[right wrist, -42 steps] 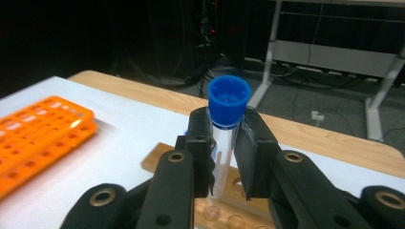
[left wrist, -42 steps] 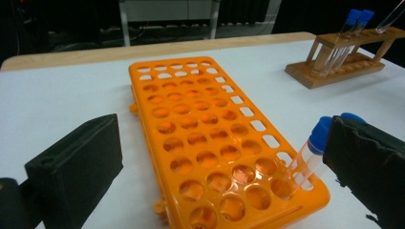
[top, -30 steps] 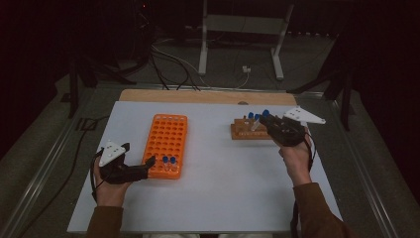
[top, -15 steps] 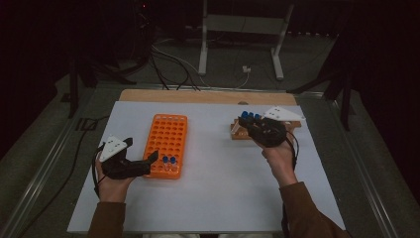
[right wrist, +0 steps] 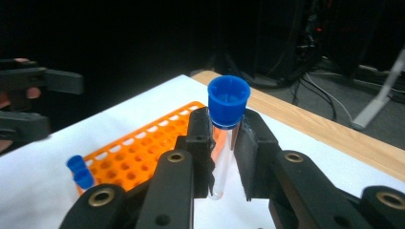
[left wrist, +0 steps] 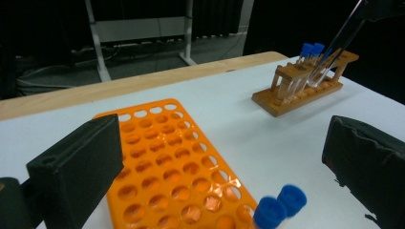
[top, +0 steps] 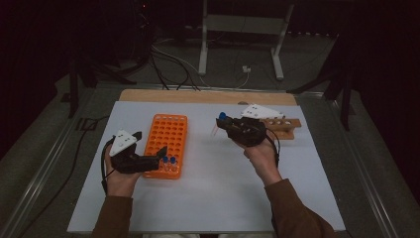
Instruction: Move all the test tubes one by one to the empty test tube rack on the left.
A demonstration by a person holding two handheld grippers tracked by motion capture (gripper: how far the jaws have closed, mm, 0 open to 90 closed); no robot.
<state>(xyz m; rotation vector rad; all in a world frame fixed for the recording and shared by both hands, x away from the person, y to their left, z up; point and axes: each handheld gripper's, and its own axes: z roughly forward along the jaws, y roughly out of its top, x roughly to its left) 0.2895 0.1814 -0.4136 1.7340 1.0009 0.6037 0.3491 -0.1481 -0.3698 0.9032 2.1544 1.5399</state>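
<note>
Since the earlier frames your right gripper (top: 224, 124) has left the wooden rack (top: 283, 128) at the far right of the table (top: 218, 198) and travelled leftward toward the table's middle, carrying a blue-capped tube (right wrist: 224, 138) with it; your left gripper (top: 157, 157) has shifted only slightly and stays at the near end of the orange rack (top: 167, 136). In the right gripper view the tube stands upright between the two black jaws, which are clamped on its clear body just below the cap, the cap rising above the jaw tips. In the high view the tube is clear of both racks, held above the white surface between them, nearer the wooden rack. Your left gripper lies low over the table with its jaws spread wide and nothing between them; in the left gripper view two blue-capped tubes (left wrist: 281, 206) already seated in the orange rack's near right corner show between those jaws without touching them. Your right forearm reaches in from the bottom right, wrist bent so the gripper points left and away from you. Farther off, the wooden rack keeps several blue-capped tubes (left wrist: 310, 50) standing in it.
</note>
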